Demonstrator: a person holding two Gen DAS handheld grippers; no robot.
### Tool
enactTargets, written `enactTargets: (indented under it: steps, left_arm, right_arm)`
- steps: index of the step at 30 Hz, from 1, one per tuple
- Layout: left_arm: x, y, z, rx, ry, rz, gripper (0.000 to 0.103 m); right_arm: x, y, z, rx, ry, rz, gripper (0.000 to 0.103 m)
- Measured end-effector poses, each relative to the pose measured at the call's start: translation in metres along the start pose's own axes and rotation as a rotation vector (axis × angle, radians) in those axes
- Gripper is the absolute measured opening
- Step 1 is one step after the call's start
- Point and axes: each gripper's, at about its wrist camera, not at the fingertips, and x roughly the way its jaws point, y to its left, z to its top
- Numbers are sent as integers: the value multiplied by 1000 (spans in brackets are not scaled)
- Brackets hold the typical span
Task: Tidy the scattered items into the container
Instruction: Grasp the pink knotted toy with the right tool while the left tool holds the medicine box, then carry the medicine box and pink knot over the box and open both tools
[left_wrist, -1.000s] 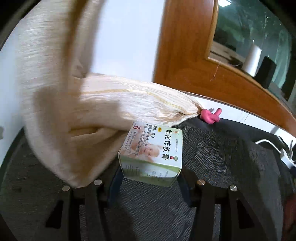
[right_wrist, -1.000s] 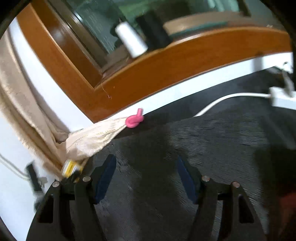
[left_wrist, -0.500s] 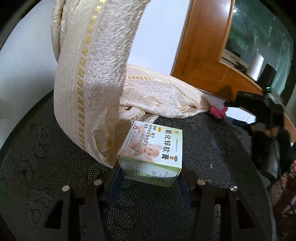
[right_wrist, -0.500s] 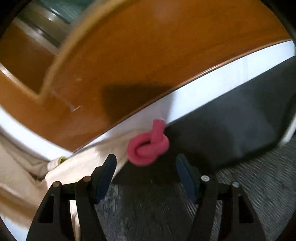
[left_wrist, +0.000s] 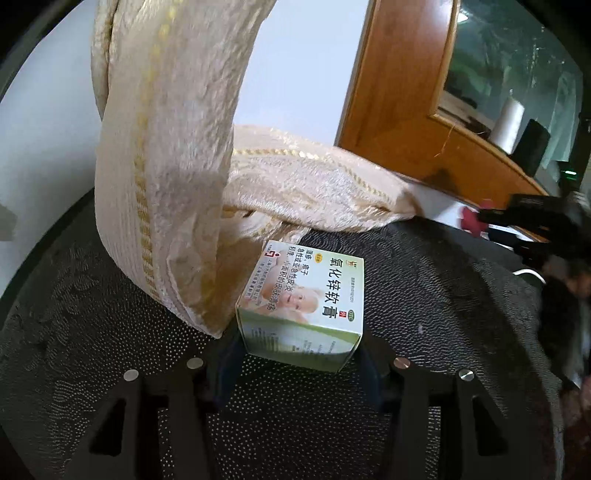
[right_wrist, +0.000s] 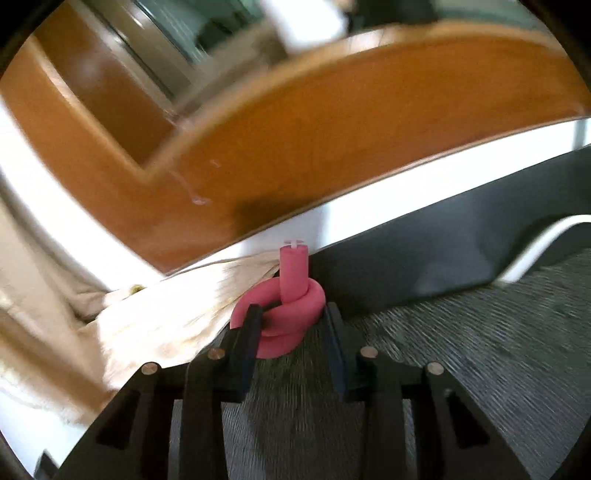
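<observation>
Our right tool is closing around the pink knotted foam piece at the dark tabletop's far edge, one end pointing up and away. Our left tool grips the ointment box. No container shows.

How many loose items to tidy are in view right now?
2. The ointment box sits clamped in the left hand-held gripper; the pink knotted toy sits between the right hand-held gripper fingers by the curtain. The fabric may hide more.

Box right of curtain
</observation>
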Motion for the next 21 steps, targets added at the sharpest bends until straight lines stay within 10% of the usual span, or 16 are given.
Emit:
enactTargets:
  steps: [10, 21]
  left_arm:
    - [-62, -81, -16, 132, -57, -164, 56]
    - [-133, -240, -64, 339, -3, -526, 56]
  right_arm:
    - [-211, -25, -109, -63, -165, -13, 36]
    - [-400, -169, -193, 110, -359, -276, 36]
